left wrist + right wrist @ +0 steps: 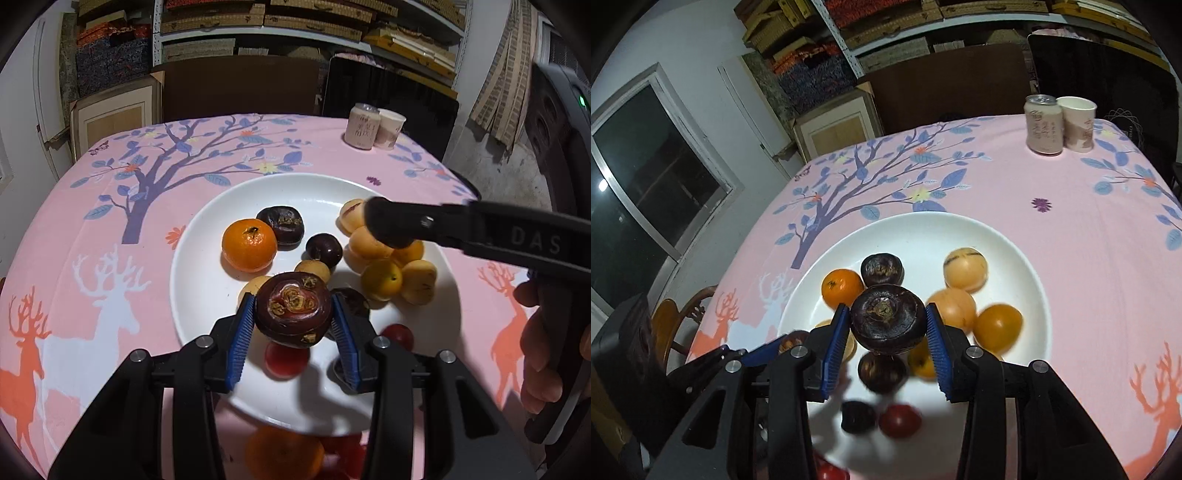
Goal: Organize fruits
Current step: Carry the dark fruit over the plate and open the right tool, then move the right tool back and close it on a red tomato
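My left gripper [293,317] is clamped on a dark purple, round, scarred fruit [293,310], and my right gripper [884,326] is clamped on a second dark round fruit [883,319]; both hang above the white round plate [207,295]. These fruits look firm-shelled, light and smooth. I judge a grip across the widest girth safest against slipping.

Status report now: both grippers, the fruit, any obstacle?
Left gripper shut on dark fruit. Right gripper shut on another dark fruit. Both above white plate. Nothing blocking.

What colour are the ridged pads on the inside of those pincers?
Bright blue, on black fingers. The pads show best in the right wrist view.
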Demonstrator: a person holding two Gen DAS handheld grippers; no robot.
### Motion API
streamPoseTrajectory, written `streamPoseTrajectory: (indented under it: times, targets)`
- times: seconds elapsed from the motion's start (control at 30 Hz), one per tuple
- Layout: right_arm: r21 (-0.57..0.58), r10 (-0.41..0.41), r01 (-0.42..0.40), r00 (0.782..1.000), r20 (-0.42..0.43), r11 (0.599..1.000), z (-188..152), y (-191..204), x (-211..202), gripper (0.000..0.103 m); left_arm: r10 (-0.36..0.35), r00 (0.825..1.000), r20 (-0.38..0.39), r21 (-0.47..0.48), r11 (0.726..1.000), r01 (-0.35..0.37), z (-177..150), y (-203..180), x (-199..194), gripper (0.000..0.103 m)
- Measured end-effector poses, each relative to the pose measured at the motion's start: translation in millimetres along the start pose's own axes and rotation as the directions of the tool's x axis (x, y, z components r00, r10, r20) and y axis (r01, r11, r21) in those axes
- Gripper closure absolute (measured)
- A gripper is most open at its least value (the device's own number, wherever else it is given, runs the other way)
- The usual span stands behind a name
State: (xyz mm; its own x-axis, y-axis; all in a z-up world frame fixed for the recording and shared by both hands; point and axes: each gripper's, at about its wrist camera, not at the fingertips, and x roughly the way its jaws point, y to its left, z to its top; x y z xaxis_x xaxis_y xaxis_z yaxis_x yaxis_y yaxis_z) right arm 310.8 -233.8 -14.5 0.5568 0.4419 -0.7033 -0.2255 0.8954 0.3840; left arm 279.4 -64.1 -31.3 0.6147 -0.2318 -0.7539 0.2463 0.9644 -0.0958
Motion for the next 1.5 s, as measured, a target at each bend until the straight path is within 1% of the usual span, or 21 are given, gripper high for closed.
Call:
streamPoseTrajectory:
  times: [0.03,0.07,0.1,0.13,0.17,0.2,0.27,0.4,0.47,0.57,0.67,0.77,0.83,0.93,1.0,1.03,1.1,1.2,1.27,1.33,1.5]
  targets:
    - [-0.009,-0.008,0.007,1.0,-0.007,1.0,2.6,1.3,7.7,0.06,-0.001,1.0,-0.01,0.006,1.0,0.001,1.1,-0.4,6.0,0.062]
    - [-0.015,-0.013,0.013,1.0,-0.01,1.0,4.7,1.9,13.3,0.06,0.002,1.0,-0.012,0.014,1.0,-0.002,0.8,-1.3,9.3,0.059]
    - [-0.018,-0.022,0.022,1.0,-0.012,1.0,5.9,2.0,17.3,0.058,0.019,1.0,0.004,0.033,0.999,-0.019,0.9,-3.8,9.9,0.046]
    - [-0.018,-0.03,0.03,0.999,-0.011,0.999,6.1,1.1,19.2,0.054,0.032,0.999,0.008,0.043,0.999,-0.032,-0.5,-5.3,9.2,0.037]
    - [-0.016,-0.033,0.033,0.999,0.0,0.999,5.9,-0.4,18.7,0.052,0.044,0.999,0.019,0.049,0.998,-0.045,-2.1,-6.6,7.2,0.023]
    - [-0.015,-0.032,0.032,0.999,0.016,0.999,4.4,-1.5,16.2,0.052,0.055,0.998,0.038,0.054,0.997,-0.057,-3.6,-7.9,3.8,0.018]
    - [-0.009,-0.028,0.028,0.999,0.032,1.0,0.7,-3.4,9.6,0.051,0.057,0.997,0.048,0.061,0.996,-0.06,-6.0,-8.7,-2.1,0.018]
    - [-0.001,-0.009,0.009,0.998,0.065,1.0,-11.3,-4.3,-12.7,0.051,0.036,0.998,0.053,0.025,0.999,-0.037,-15.8,-3.0,-21.4,0.017]
    - [0.001,0.004,-0.004,0.997,0.083,1.0,-25.2,-2.9,-30.2,0.048,0.027,0.998,0.049,0.021,0.999,-0.028,-27.4,-0.2,-35.4,0.015]
    - [-0.032,0.001,0.003,0.994,0.107,0.999,-52.8,4.5,-55.2,0.044,0.042,0.997,0.066,0.026,0.999,-0.043,-53.5,6.6,-61.0,0.008]
    - [-0.087,-0.011,0.021,0.993,0.12,0.996,-87.3,13.9,-72.7,0.041,0.013,0.998,0.062,0.009,1.0,-0.014,-80.5,15.1,-81.0,0.007]
    - [-0.112,0.021,-0.011,0.996,0.086,0.994,-126.3,22.5,-78.5,0.041,-0.023,0.999,0.035,-0.026,0.999,0.024,-110.8,23.0,-92.9,0.006]
    - [-0.133,0.025,-0.016,0.998,0.062,0.991,-146.6,30.3,-75.0,0.041,-0.02,1.0,0.008,-0.023,1.0,0.021,-127.5,22.2,-93.6,0.006]
    - [-0.192,-0.02,0.026,0.999,0.034,0.981,-167.4,44.3,-63.7,0.041,0.014,1.0,-0.019,0.018,1.0,-0.013,-149.0,16.7,-92.9,0.006]
    - [-0.2,-0.031,0.034,0.999,0.017,0.979,-172.5,48.9,-57.4,0.043,0.021,1.0,-0.011,0.023,1.0,-0.021,-157.7,19.2,-94.5,0.006]
    - [-0.194,-0.025,0.027,1.0,0.009,0.981,-173.5,50.1,-54.3,0.046,0.021,1.0,-0.002,0.018,1.0,-0.02,-160.0,21.0,-96.5,0.006]
    - [-0.179,-0.022,0.022,1.0,0.0,0.984,-172.5,51.4,-48.1,0.047,0.012,0.999,0.034,0.004,1.0,-0.012,-161.2,23.6,-102.9,0.006]
    - [-0.159,-0.04,0.038,0.999,-0.007,0.987,-168.3,52.0,-38.4,0.05,0.018,0.999,0.041,-0.013,1.0,-0.017,-159.7,26.3,-103.5,0.006]
    - [-0.17,-0.058,0.054,0.998,-0.016,0.984,-166.8,54.9,-31.1,0.057,0.018,0.998,0.053,-0.02,1.0,-0.017,-159.6,27.5,-105.4,0.006]
    - [-0.187,-0.083,0.078,0.996,-0.02,0.979,-167.4,57.3,-24.8,0.061,0.017,0.998,0.058,-0.021,1.0,-0.015,-158.0,27.2,-105.8,0.006]
    - [-0.194,-0.048,0.04,0.998,-0.041,0.98,-166.3,64.4,-16.1,0.064,0.006,0.998,0.056,-0.011,1.0,-0.005,-158.1,26.1,-105.3,0.006]
